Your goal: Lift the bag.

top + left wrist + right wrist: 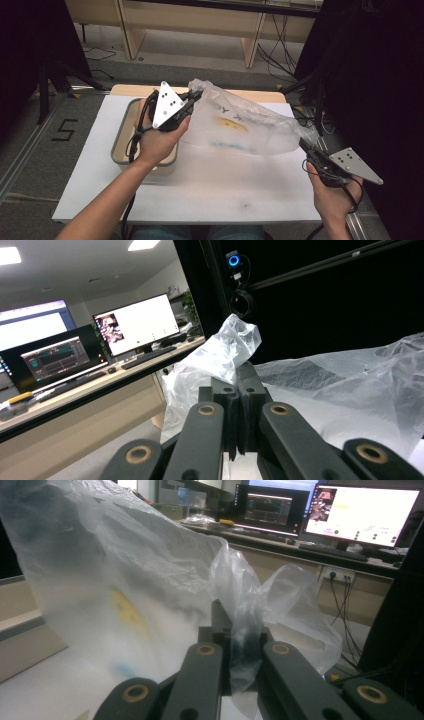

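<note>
plastic bag point(245, 127) between both tools; yellow print point(232, 125) clearest from above

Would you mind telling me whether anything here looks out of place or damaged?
Nothing stands out. The plastic bag is crumpled but shows no tear, held above the table between the left gripper and right gripper. Nothing looks spilled.

Thin translucent crinkled plastic bag point(245, 127) over matt white table point(210, 190)
</note>
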Available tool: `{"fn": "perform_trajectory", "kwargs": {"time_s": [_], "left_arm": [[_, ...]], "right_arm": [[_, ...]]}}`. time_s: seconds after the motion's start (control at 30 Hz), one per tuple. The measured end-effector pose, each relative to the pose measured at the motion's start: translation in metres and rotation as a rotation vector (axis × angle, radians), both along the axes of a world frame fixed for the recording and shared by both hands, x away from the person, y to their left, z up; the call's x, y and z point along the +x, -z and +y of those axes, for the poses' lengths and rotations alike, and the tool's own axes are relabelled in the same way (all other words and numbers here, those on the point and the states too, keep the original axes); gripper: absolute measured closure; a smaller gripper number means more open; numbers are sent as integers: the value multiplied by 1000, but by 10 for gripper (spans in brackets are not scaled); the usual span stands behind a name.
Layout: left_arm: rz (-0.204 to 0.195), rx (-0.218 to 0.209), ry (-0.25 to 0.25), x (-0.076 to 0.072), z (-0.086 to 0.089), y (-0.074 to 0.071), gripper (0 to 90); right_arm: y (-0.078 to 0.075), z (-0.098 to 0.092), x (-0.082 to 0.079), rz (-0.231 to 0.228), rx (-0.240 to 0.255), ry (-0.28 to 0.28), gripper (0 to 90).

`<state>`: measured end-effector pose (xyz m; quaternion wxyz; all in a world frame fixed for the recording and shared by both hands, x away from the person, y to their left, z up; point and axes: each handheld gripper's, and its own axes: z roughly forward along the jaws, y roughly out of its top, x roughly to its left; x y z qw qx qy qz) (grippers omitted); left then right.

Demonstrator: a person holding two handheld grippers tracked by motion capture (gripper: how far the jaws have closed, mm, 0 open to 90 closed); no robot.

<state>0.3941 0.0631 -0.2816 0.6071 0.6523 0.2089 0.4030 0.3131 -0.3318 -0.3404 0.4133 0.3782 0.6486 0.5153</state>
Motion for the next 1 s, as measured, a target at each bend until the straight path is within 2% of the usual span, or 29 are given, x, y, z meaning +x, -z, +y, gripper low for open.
{"fn": "perform_trajectory", "kwargs": {"time_s": [0.13,0.5,0.8,1.0], "left_arm": [[12,16,-17,8,-1,4,890],[50,54,-66,30,-4,19,889],[107,63,-82,48,-12,31,887],[161,70,-93,61,-17,41,885]], "right_arm": [[2,4,10,0,-1,13,898],[15,13,46,36,10,53,897],[27,19,74,91,16,79,897],[35,23,87,124,12,88,896]]}}
